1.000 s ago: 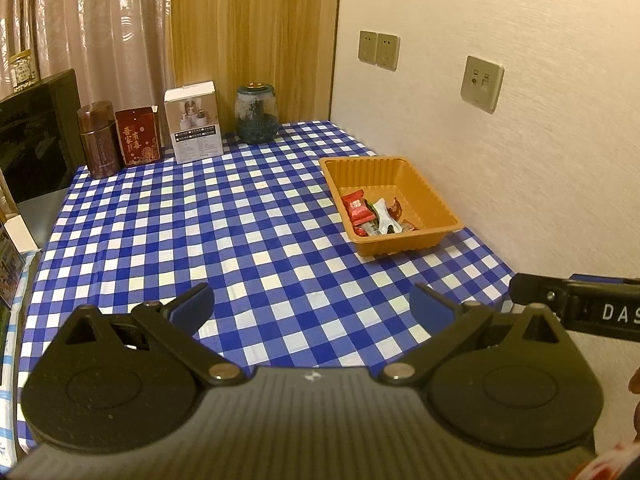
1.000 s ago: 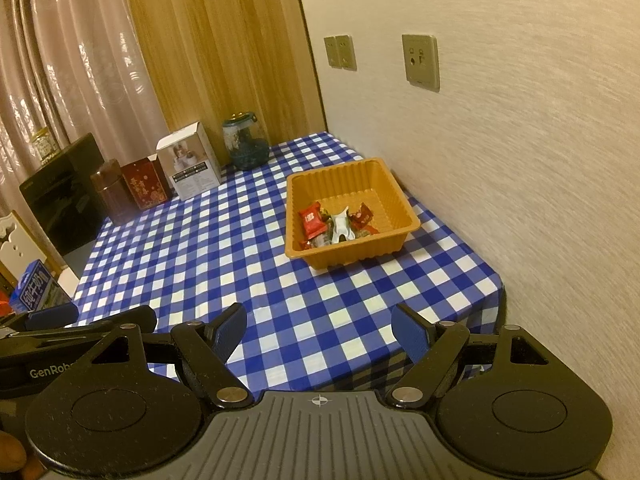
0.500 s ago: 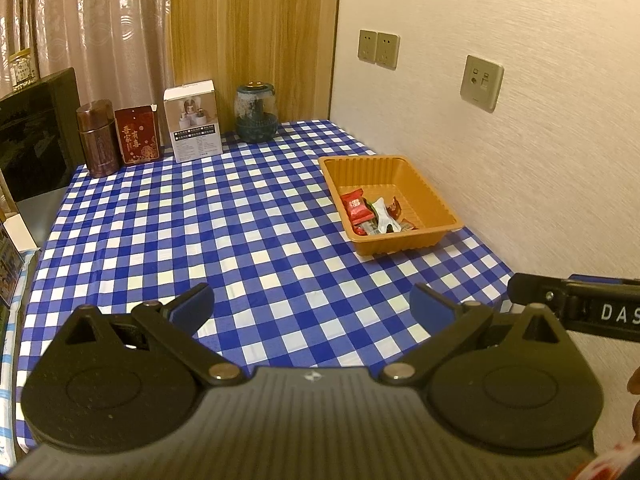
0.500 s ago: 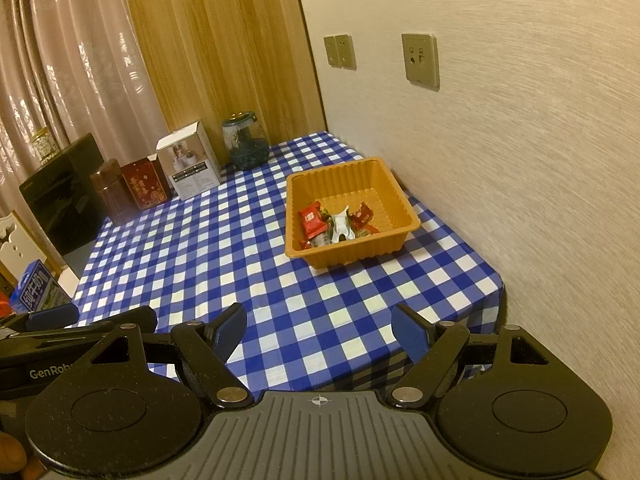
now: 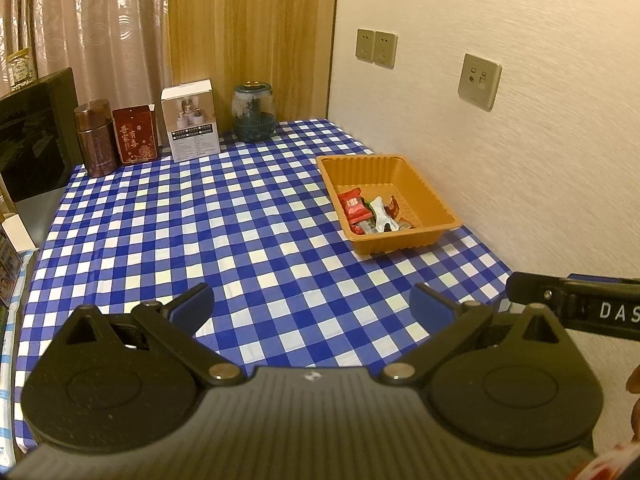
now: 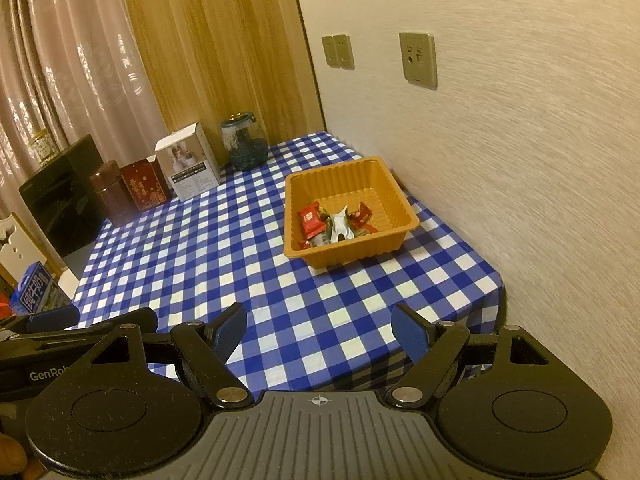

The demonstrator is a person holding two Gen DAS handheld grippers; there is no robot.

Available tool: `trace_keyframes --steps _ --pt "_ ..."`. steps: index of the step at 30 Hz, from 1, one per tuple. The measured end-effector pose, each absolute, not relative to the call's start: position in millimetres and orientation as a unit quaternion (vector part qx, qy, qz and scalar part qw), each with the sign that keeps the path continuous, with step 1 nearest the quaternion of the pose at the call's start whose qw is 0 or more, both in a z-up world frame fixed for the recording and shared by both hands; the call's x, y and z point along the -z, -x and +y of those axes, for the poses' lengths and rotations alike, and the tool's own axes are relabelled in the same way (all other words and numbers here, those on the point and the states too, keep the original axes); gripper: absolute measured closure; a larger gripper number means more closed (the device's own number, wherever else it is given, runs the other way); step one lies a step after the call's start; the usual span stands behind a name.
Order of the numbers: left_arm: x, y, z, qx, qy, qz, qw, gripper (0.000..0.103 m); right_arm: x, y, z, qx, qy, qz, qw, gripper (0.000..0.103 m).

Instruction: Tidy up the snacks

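Note:
An orange plastic tray (image 5: 424, 184) (image 6: 392, 188) sits on the blue checked tablecloth by the right wall. It holds several wrapped snacks: a red packet (image 5: 353, 205) (image 6: 311, 220), a white wrapper (image 5: 380, 216) (image 6: 340, 224) and a dark red one (image 6: 362, 214). My left gripper (image 5: 310, 306) is open and empty, over the near edge of the table. My right gripper (image 6: 320, 330) is open and empty, also at the near edge, well short of the tray. The right gripper's arm (image 5: 576, 306) shows in the left wrist view.
At the far edge stand a brown canister (image 5: 94, 138), a red box (image 5: 134, 134), a white box (image 5: 190, 120) and a glass jar (image 5: 254, 114). A black appliance (image 5: 32, 132) is at far left. The wall runs along the right side.

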State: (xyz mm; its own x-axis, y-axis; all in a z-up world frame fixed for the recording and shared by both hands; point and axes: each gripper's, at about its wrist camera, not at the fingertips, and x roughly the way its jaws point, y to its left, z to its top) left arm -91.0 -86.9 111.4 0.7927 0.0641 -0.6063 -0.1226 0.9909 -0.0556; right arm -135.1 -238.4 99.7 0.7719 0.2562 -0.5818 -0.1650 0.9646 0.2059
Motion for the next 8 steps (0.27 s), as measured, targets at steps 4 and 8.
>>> trace_keyframes --steps 4,8 --pt "-111.1 91.8 -86.9 -0.049 0.047 0.316 0.946 0.0 -98.5 135.6 -238.3 -0.112 -0.072 0.318 0.939 0.024" --pt "-110.7 91.6 -86.4 -0.053 0.049 0.312 0.947 0.0 -98.4 135.3 -238.7 -0.112 -0.072 0.319 0.939 0.024"
